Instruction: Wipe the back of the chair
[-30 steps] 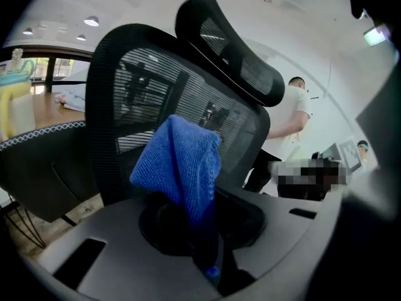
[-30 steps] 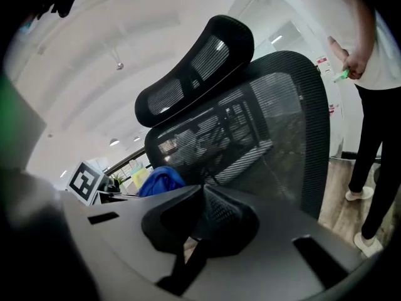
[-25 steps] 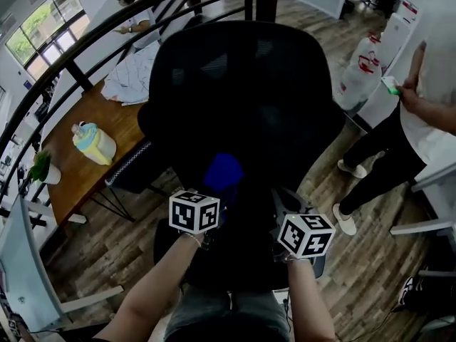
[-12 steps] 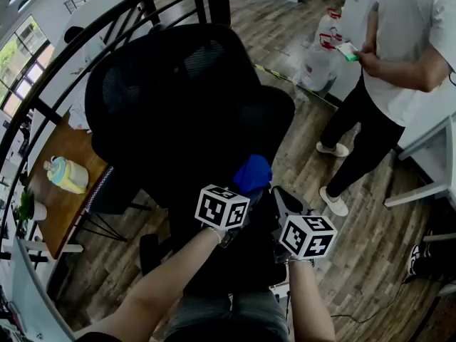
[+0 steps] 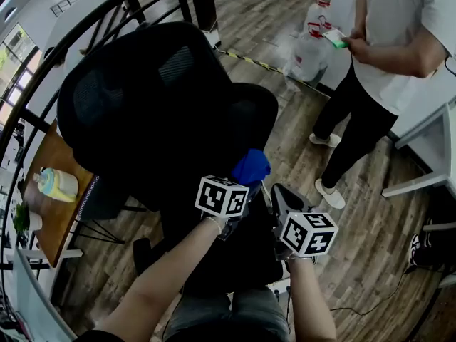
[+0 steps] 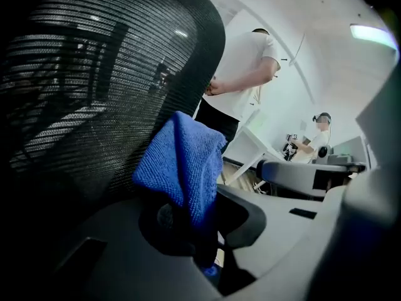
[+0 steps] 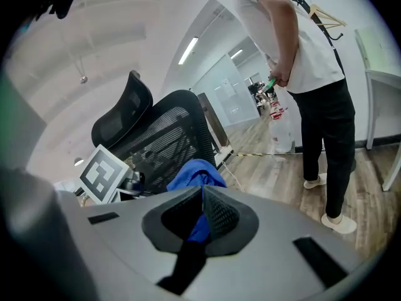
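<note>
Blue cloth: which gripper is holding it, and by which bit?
The left gripper holds the blue cloth, pinched by its bunched lower end.

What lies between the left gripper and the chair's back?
A blue cloth, clamped in the left gripper, stands between it and the mesh chair back; the left gripper view shows it. Whether the cloth touches the mesh is unclear.
</note>
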Available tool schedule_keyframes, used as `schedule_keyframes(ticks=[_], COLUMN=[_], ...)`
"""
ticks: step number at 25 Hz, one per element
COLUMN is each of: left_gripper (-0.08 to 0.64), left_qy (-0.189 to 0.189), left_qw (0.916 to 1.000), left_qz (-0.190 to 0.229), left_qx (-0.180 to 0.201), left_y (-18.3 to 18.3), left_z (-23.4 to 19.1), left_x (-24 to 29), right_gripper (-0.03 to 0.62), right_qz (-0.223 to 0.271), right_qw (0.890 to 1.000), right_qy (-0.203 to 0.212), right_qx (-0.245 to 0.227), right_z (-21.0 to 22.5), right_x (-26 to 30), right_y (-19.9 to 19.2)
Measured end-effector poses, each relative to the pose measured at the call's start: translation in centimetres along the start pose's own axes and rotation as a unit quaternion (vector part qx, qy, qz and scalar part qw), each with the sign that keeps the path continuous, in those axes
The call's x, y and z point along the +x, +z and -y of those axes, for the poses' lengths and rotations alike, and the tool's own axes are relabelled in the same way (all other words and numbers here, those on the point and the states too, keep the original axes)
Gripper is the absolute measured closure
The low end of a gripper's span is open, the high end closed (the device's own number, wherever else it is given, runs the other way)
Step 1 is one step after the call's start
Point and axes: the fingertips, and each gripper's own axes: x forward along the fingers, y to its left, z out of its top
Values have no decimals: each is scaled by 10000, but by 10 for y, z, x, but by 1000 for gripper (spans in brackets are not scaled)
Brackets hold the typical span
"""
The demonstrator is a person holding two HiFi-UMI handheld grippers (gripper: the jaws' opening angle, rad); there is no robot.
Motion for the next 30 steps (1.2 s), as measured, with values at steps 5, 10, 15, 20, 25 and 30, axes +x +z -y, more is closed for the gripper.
schedule_keyframes(ticks=[5,10,15,20,25,30], left_gripper=[486,486,486,486,486,485], left_qy=[87,189,254,399,604,765], left_qw=[9998,9993,9986,9975,9949,9897], left_qz=[-6,71,206,294,435,622], left_qx=[-171,-312,-411,-514,-684,-1041], left_y=[-4,-4,-2,-7,-13,-24], left_z=[-8,-17,-25,-38,-58,-78], left_x=[-1,-7,-17,-29,-48,-73], right_gripper=[563,563,563,563,563,563], right_qz=[-42,-141,-308,-442,-605,-755], right_qw=[10000,9999,9994,9987,9973,9952], right_qy=[39,77,150,256,404,595], right_qx=[46,7,-11,23,-61,-188], right_z=[-1,-4,-8,-18,-35,-61], right_x=[12,19,27,35,46,58], right_y=[1,-1,-10,-19,-29,-40])
